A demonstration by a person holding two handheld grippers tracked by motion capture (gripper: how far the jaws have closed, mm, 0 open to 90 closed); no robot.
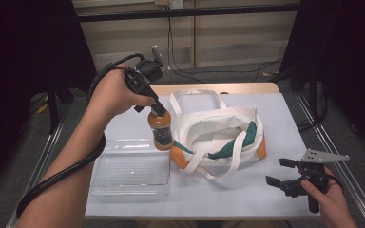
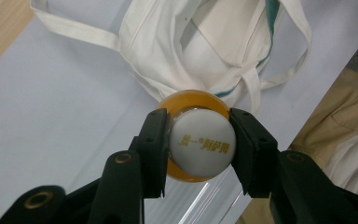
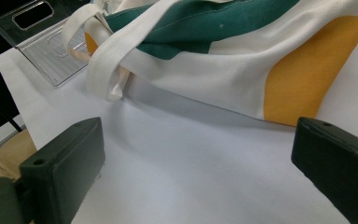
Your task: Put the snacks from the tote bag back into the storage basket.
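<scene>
The left gripper (image 1: 158, 110) clamps its jaws on the bottle (image 1: 161, 130) cap, holding it upright between tray (image 1: 130, 168) and bag (image 1: 218, 135) — probably just above the desk (image 1: 285, 118). The right gripper (image 1: 281, 172) waits, jaws wide — empty.

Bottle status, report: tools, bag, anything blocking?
Left tool shut on bottle cap. Right tool open, idle. Tote bag mouth open, path clear.

high view: above desk (image 1: 228, 190), facing tote bag (image 1: 218, 128) | left gripper view: close, looking down beside bag | right gripper view: low, near bag's side
</scene>
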